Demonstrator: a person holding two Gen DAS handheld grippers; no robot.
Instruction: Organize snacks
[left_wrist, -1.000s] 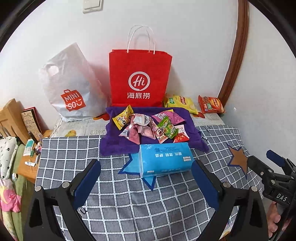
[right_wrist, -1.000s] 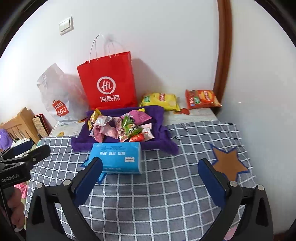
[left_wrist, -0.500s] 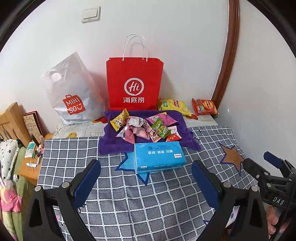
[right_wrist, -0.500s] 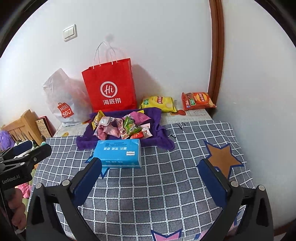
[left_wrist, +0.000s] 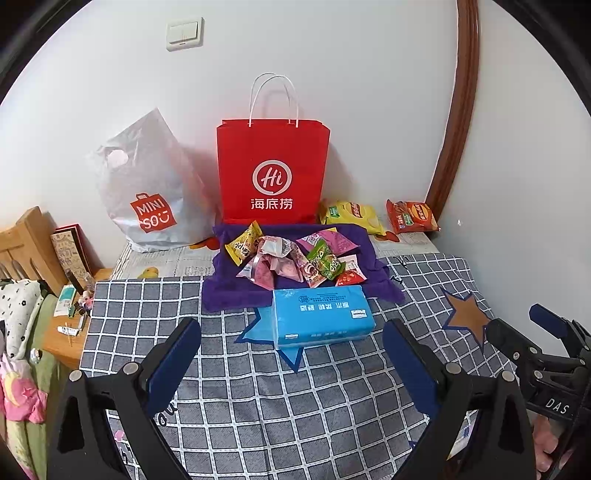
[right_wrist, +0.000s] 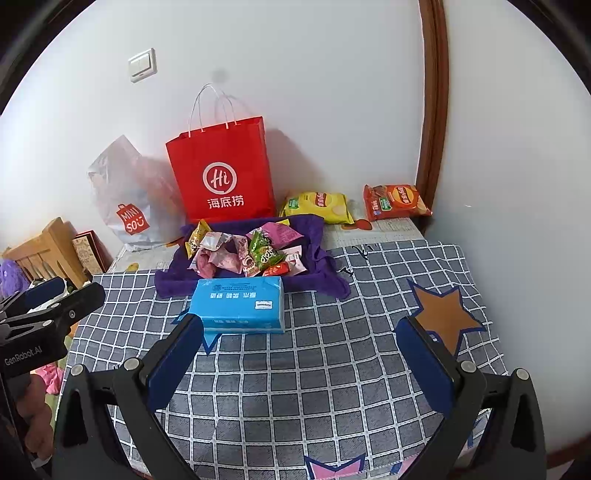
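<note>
A pile of small snack packets (left_wrist: 291, 258) (right_wrist: 243, 253) lies on a purple cloth (left_wrist: 229, 291) (right_wrist: 173, 282) at the back of the table. A yellow chip bag (left_wrist: 351, 214) (right_wrist: 317, 205) and an orange chip bag (left_wrist: 412, 216) (right_wrist: 395, 201) lie by the wall. A red paper bag (left_wrist: 273, 170) (right_wrist: 221, 170) and a grey MINISO bag (left_wrist: 151, 188) (right_wrist: 122, 195) stand behind. My left gripper (left_wrist: 291, 354) and right gripper (right_wrist: 299, 349) are open and empty, held back over the near table.
A blue tissue pack (left_wrist: 319, 314) (right_wrist: 240, 304) lies in front of the cloth on the checked tablecloth (left_wrist: 258, 398) (right_wrist: 332, 369). A wooden chair (left_wrist: 26, 243) and a small side table with clutter (left_wrist: 70, 317) stand at the left. Walls close the back and right.
Both grippers have pulled back and risen, so the table and bags look smaller and farther away. Nothing on the table has moved.
</note>
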